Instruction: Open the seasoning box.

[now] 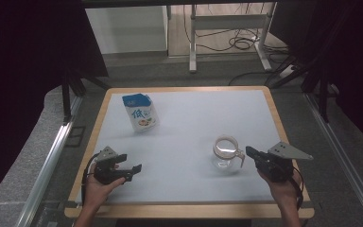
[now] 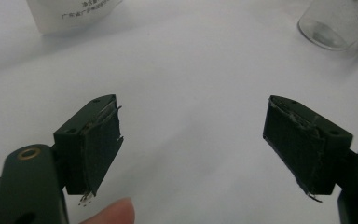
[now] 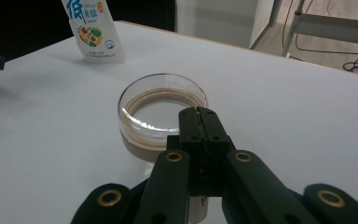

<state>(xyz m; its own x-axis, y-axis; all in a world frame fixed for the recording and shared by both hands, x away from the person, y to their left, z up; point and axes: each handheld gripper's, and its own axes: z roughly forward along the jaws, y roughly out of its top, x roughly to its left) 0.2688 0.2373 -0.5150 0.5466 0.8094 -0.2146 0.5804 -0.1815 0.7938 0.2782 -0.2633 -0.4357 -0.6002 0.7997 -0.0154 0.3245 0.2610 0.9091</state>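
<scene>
A white table (image 1: 189,142) with a wooden rim stands before a cable-strewn floor. At lower right, the right gripper (image 1: 251,152) pinches the handle of a glass jug (image 1: 225,152), jaws pressed together. The jug stands upright, mouth up, handle pointing right. A thin grip may let it swing or slip. The left gripper (image 1: 133,171) idles, spread, lower left.

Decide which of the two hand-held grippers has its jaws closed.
The right hand-held gripper, beside the glass jar: its jaws meet at the jar's handle. The left hand-held gripper differs, its jaws standing wide apart over the bare table.
</scene>
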